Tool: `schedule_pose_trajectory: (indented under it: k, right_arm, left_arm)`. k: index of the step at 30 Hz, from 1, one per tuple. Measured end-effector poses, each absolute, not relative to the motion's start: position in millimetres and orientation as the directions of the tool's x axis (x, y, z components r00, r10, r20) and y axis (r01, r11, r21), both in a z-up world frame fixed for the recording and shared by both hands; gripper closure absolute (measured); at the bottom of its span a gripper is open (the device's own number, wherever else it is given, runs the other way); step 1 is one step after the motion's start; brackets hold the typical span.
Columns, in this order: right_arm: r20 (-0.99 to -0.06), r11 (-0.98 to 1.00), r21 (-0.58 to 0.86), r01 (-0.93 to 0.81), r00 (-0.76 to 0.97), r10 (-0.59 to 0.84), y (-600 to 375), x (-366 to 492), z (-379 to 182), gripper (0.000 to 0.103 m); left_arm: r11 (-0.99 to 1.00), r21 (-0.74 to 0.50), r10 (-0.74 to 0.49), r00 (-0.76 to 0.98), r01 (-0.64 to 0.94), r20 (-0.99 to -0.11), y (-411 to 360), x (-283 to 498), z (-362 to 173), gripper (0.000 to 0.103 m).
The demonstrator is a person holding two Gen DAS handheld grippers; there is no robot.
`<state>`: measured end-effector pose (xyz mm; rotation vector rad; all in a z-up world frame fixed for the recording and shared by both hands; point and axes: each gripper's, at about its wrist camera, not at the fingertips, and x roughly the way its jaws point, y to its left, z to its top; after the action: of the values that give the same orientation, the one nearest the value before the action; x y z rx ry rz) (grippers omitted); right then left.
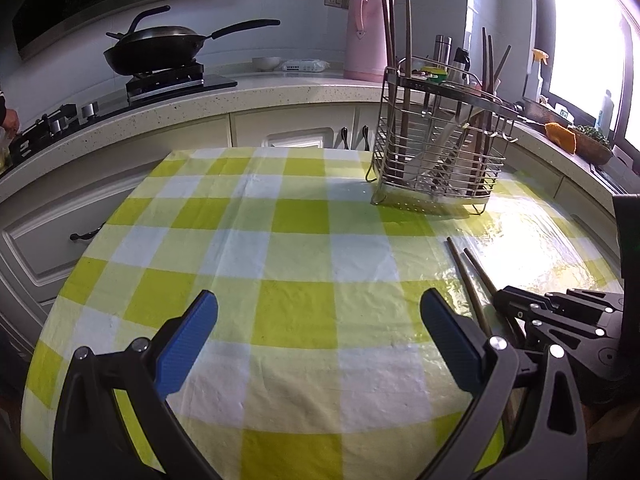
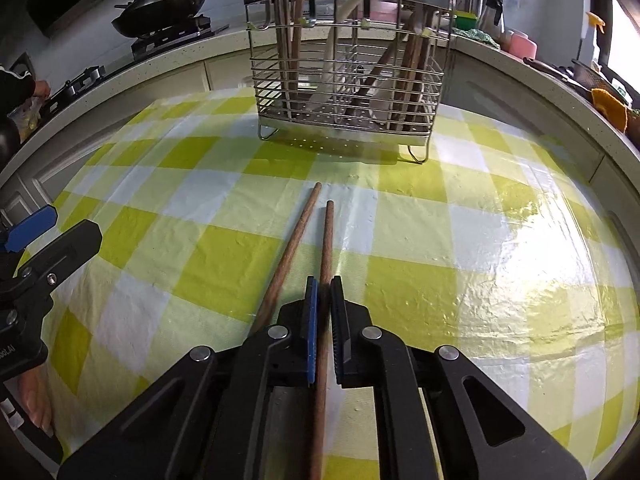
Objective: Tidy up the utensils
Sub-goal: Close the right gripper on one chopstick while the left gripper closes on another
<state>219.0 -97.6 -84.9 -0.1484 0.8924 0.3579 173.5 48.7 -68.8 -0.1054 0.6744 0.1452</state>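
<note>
Count: 2 loose chopsticks (image 2: 316, 248) on the table (image 1: 280, 320), at 12 o'clock from the right gripper. 1 wire rack (image 2: 348, 80) further out at 12 o'clock, utensils inside too tangled to count. 1 frying pan (image 1: 156, 48) at 10 o'clock, 1 pink thermos (image 1: 366, 28) and 1 small bowl (image 1: 266, 63) near 12. 2 grippers total.

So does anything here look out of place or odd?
Only two wooden chopsticks lie loose on the checked tablecloth, outside the wire utensil rack. The right gripper is clamped on just one; the pair splays apart.
</note>
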Motion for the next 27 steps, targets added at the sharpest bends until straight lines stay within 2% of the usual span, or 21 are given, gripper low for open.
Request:
schedule_pose_trajectory:
  k: [7, 8, 10, 14, 16, 18, 22, 27]
  right_arm:
    - [-0.766, 0.956, 0.056, -0.287, 0.602, 0.225, -143, 218, -79, 0.095]
    - [-0.764, 0.959, 0.063, -0.276, 0.604, 0.224, -150, 218, -78, 0.095]
    - [-0.762, 0.962, 0.080, -0.260, 0.606, 0.227, -161, 218, -78, 0.095]
    - [-0.757, 0.965, 0.108, -0.240, 0.609, 0.236, -176, 216, -79, 0.095]
    - [-0.755, 0.964, 0.120, -0.236, 0.610, 0.243, -181, 217, -79, 0.095]
    - [-0.753, 0.964, 0.130, -0.234, 0.609, 0.250, -184, 218, -79, 0.095]
    - [-0.754, 0.961, 0.144, -0.236, 0.603, 0.261, -186, 217, -81, 0.095]
    - [-0.761, 0.961, 0.152, -0.232, 0.592, 0.264, -189, 219, -84, 0.095]
  left_arm:
    - [0.996, -0.040, 0.032, 0.731, -0.081, -0.682, 6, 205, -72, 0.007]
    - [0.997, -0.031, 0.025, 0.725, -0.064, -0.689, -1, 210, -73, 0.009]
    - [0.999, -0.023, 0.003, 0.699, -0.028, -0.715, -14, 221, -78, 0.022]
    - [0.999, -0.032, -0.040, 0.640, 0.025, -0.767, -35, 238, -89, 0.037]
    - [0.999, -0.023, -0.048, 0.623, 0.047, -0.780, -46, 243, -92, 0.047]
    - [0.998, -0.013, -0.046, 0.617, 0.058, -0.785, -54, 245, -95, 0.050]
    - [0.998, -0.004, -0.040, 0.594, 0.062, -0.803, -60, 248, -102, 0.061]
    - [0.998, 0.021, -0.015, 0.606, 0.052, -0.796, -63, 250, -104, 0.063]
